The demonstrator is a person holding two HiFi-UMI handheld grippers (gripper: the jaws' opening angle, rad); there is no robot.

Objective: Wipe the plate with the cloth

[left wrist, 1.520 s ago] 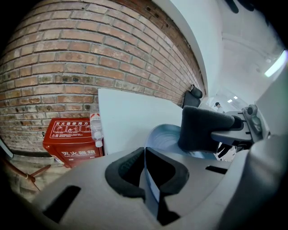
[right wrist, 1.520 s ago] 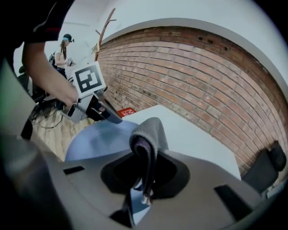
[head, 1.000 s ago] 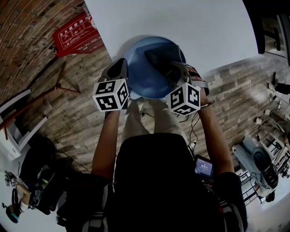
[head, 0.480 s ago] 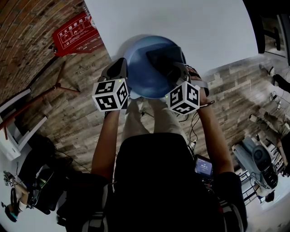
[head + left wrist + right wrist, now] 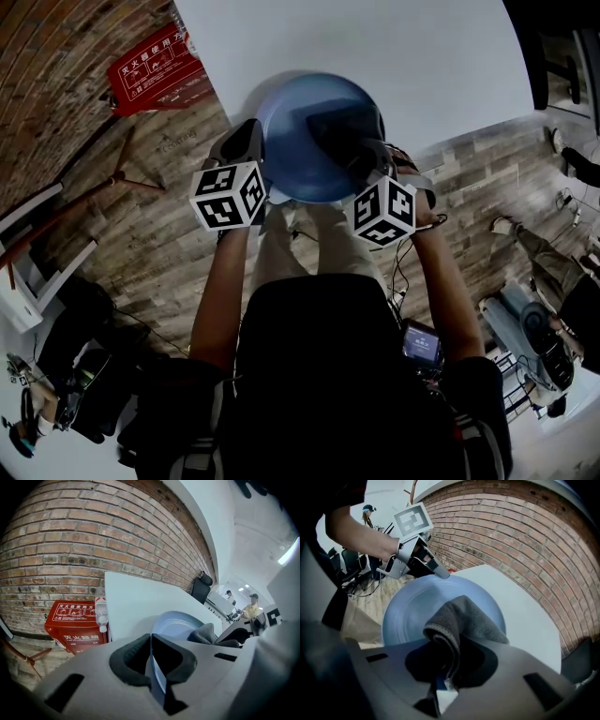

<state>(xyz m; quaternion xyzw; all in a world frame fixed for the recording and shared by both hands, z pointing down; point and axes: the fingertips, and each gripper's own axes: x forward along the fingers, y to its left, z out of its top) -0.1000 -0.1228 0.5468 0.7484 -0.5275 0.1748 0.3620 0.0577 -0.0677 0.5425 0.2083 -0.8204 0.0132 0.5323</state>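
Wiping is under way: the left gripper [image 5: 151,648], jaws nearly together, pinches the rim of the plate [image 5: 295,141] over the table's [image 5: 375,47] near edge, while the right gripper [image 5: 450,662] clamps the cloth [image 5: 464,618] against its face, so next comes a sweep across the unwiped part.

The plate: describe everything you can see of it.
The plate is round, blue and shallow. It looks smooth and slightly glossy, with a flat centre and a raised rim. It reaches out past the near edge of the white table; whether it rests on the table cannot be told. The left gripper is shut on its rim, which stands edge-on between the pads. The right gripper holds a grey cloth that lies on its face.
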